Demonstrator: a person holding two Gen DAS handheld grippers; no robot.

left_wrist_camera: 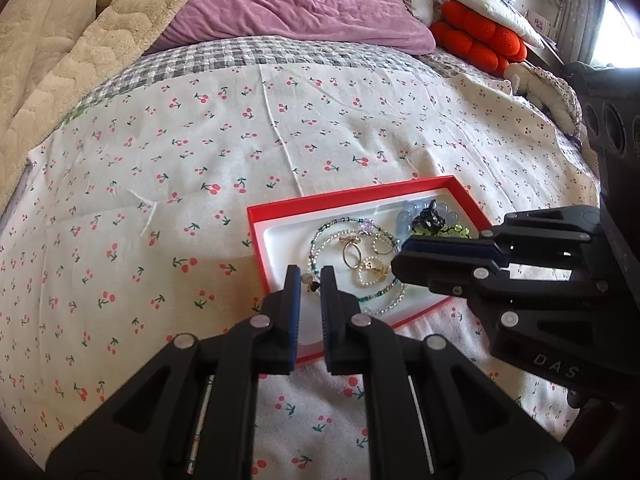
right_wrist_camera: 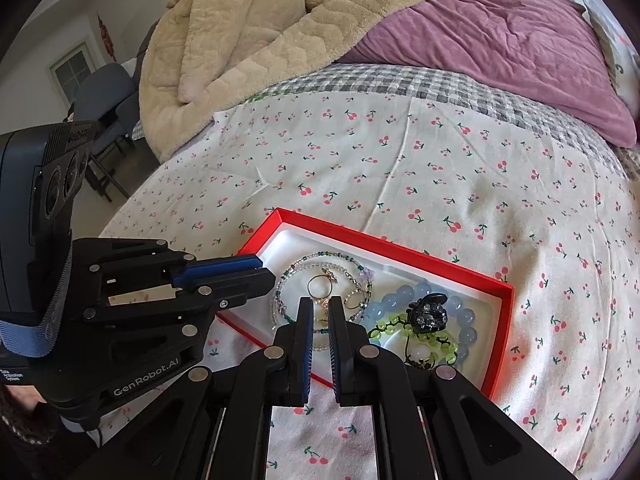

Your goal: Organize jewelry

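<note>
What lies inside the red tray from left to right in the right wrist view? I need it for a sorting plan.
Gold ring → blue bead bracelet in the red tray; the black clip and green bracelet overlap the blue one, so I leave them unordered.

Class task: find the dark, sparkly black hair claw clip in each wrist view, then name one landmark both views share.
Left wrist view: black hair claw clip at the tray's far right, centre-right of the picture.
Right wrist view: clip right of centre, on pale blue beads.
Shared landmark: red-rimmed white tray.
</note>
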